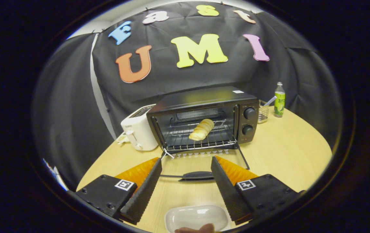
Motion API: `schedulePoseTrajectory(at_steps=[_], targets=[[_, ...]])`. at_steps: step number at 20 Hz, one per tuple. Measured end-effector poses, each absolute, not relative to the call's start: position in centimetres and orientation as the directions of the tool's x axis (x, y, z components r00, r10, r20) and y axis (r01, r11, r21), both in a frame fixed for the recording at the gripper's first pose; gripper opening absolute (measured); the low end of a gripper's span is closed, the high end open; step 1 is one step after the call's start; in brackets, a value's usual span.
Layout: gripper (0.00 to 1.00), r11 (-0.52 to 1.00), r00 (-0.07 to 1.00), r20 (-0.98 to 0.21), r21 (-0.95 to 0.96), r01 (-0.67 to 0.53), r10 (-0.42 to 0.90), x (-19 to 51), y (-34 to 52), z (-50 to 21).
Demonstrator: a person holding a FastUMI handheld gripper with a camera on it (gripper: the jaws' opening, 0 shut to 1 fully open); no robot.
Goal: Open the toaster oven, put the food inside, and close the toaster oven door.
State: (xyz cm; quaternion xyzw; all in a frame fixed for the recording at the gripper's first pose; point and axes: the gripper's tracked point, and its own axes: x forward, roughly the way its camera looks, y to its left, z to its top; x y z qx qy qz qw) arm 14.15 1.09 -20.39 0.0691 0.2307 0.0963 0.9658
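Note:
A black toaster oven stands on the round wooden table with its glass door folded down flat toward me. A pale bread roll lies on the wire rack inside. The door's black handle sits between my fingers, a little beyond their tips. My gripper is open and holds nothing. Below the fingers, near the table's front edge, rests an empty white dish, with a fingertip of a person's hand touching its near rim.
A white toaster stands left of the oven. Right of the oven are a small wire basket and a green-labelled bottle. Bare tabletop stretches to the right of the open door.

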Motion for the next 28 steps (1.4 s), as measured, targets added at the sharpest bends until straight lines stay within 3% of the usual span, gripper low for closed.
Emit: schedulePoseTrajectory(at_steps=[14,28], targets=[[1.00,0.985,0.768,-0.617,0.110,-0.131,0.171,13.6,0.1,-31.1],[1.00,0.996,0.739,-0.668,0.067,-0.060,0.089,16.4,0.2,-33.4]])
